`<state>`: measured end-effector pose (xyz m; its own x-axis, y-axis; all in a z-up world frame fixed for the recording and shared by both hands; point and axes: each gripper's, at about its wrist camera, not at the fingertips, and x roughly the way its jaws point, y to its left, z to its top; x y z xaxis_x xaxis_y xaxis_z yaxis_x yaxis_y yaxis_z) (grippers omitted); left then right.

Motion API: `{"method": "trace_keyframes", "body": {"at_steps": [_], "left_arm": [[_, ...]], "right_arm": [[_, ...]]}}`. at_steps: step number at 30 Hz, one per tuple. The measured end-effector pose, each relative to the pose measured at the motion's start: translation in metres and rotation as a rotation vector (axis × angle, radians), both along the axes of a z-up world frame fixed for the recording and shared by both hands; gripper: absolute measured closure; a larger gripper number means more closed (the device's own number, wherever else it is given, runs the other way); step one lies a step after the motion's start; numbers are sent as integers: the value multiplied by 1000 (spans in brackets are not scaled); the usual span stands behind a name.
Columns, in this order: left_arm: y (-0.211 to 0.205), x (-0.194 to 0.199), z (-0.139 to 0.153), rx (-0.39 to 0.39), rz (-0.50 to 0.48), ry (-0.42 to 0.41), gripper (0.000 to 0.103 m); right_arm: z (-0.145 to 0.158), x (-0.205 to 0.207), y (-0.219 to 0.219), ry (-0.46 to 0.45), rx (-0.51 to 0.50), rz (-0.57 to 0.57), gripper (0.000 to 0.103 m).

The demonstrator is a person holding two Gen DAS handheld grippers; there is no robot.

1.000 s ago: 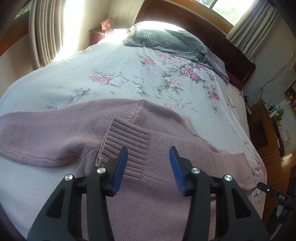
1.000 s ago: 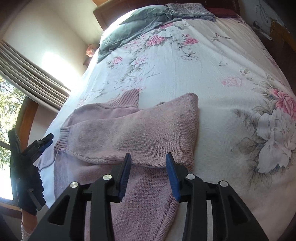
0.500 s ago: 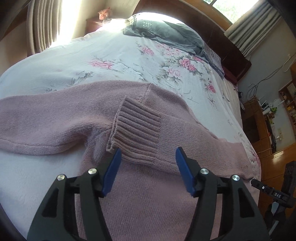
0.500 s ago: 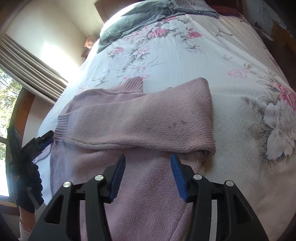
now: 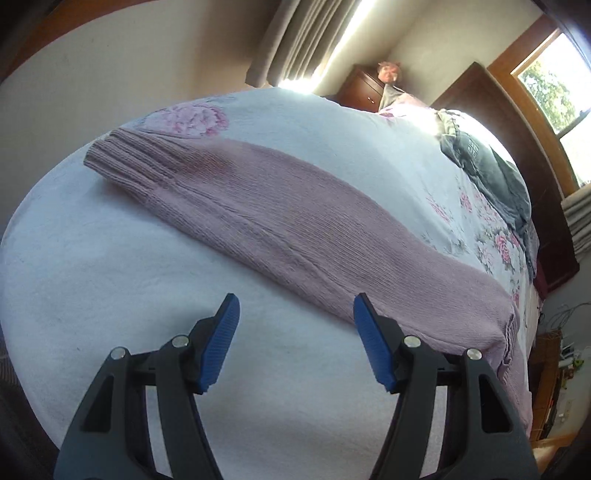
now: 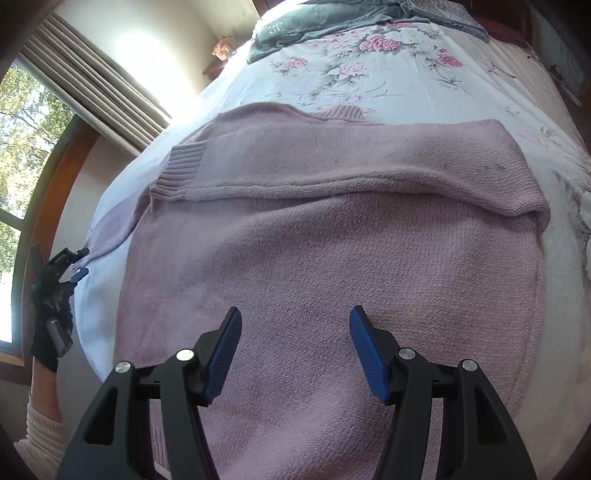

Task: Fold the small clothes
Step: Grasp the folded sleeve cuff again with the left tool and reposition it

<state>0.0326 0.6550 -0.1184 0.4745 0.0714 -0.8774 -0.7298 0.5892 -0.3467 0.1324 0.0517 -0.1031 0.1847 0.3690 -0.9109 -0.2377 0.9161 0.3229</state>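
- On the bed, the pink knitted sweater (image 6: 332, 229) lies flat, its body spread toward the near edge and its collar toward twelve o'clock in the right wrist view.
- One sleeve (image 6: 351, 162) is already folded across the chest, its ribbed cuff (image 6: 181, 166) ending near nine o'clock of the body; that part of the fold looks done.
- Its other sleeve (image 5: 295, 225) is not yet folded: in the left wrist view it runs straight out over the bedspread (image 5: 110, 295) from about four o'clock to its cuff at ten o'clock.
- By my judgement the job is about a third through: this sleeve has to come in, then the body has to be doubled over.
- At the near edge of that view the left gripper (image 5: 295, 343) stands wide open above bare bedspread, just short of the outstretched sleeve and holding nothing.
- Over the sweater's lower body the right gripper (image 6: 295, 343) is also spread wide and empty; whether its tips touch the knit is hard to tell through the fisheye.
- Farther out, toward twelve o'clock, a grey garment (image 6: 295, 26) lies at the head of the flowered bedspread, well apart from the sweater.
- Beyond it are curtains (image 6: 92, 74) and a window at ten o'clock.
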Motion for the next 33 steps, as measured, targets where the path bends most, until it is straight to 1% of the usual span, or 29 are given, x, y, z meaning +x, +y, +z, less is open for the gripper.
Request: {"method": "trace_keyframes", "body": {"at_steps": [3,6,9,13,15,17,21,23,24,26,29,33], "left_arm": [[41,-10,-14,-52,88,-39,41],[68,-13,-21,-103,134,-109,41],[85,-9,-25,-108,154,-140,41],[103,-4,-29,-87,177,-171,42],[108,-3,-30,-77,183,-179,45],[113,-3,-31,-65,188,-179,54],[119,-5,-31,-66,188,-175,61],[119,-5,-29,-50,180,-160,72],[119,-4,-28,-45,176,-154,75],[119,-4,-24,-44,168,-159,90],[108,4,-7,6,158,-166,93],[77,24,26,82,76,-191,94]], "right_arm": [[-8,-1,9,3,-20,-6,41],[-9,0,12,-2,-32,-16,40],[-10,2,13,2,-36,-35,40],[-12,4,15,3,-52,-56,40],[-13,4,18,-1,-70,-57,40],[-14,5,21,-6,-86,-53,39],[-15,4,24,-6,-94,-55,37],[-16,5,25,-5,-99,-56,37],[-17,5,25,-3,-103,-55,37],[-18,5,26,-3,-108,-53,37],[-17,4,25,-4,-98,-55,37],[-12,2,17,-3,-68,-67,38]]}}
